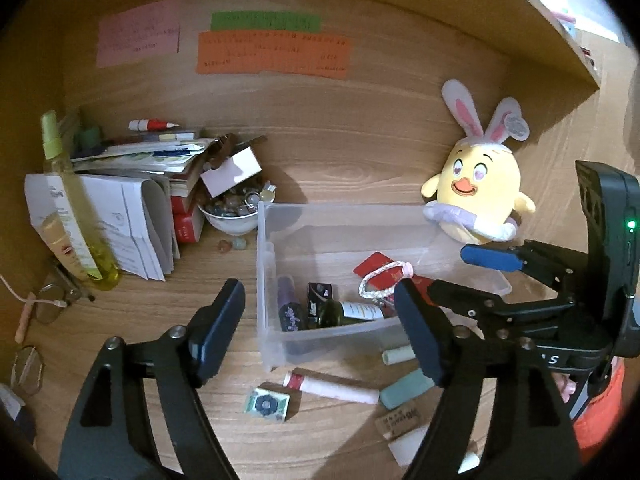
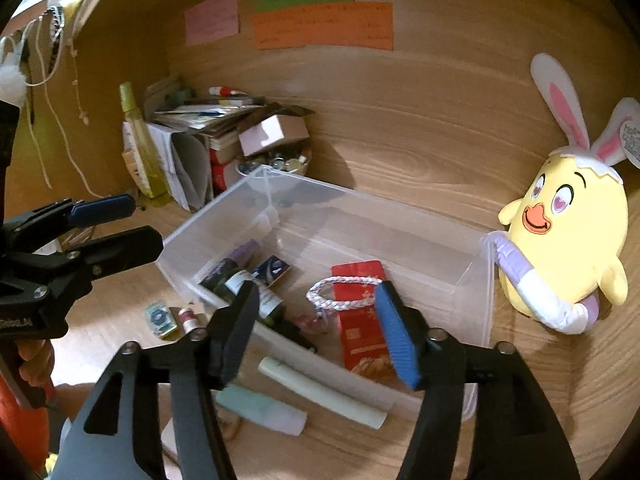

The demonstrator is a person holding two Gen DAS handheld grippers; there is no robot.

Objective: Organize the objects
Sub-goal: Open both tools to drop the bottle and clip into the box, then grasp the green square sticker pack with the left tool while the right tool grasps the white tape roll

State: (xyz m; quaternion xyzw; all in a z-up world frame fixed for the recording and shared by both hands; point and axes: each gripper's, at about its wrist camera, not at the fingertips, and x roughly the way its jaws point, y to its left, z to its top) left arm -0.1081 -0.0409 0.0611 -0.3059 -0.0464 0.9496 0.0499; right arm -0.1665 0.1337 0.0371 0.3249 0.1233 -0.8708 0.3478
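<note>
A clear plastic bin (image 1: 264,264) (image 2: 486,292) stands on the wooden desk. Inside lie a red packet (image 1: 376,264) (image 2: 356,276) with a white braided cord, a dark bottle (image 1: 352,312) (image 2: 272,304), a purple tube (image 1: 286,304) and a small dark box. In front of the bin are a white tube (image 1: 332,388), a pale green stick (image 2: 320,392), a teal piece (image 1: 404,388) and a small patterned box (image 1: 267,403). My left gripper (image 1: 320,336) (image 2: 132,226) hovers open above the bin's near left corner. My right gripper (image 2: 316,336) (image 1: 460,276) hovers open over the bin's near wall, holding nothing.
A yellow plush chick (image 1: 476,192) (image 2: 568,232) with bunny ears leans against the bin's right end. At the left back are a yellow spray bottle (image 1: 76,216), stacked papers and books (image 1: 136,216) and a bowl of pebbles (image 1: 236,212). Glasses (image 1: 48,304) lie far left.
</note>
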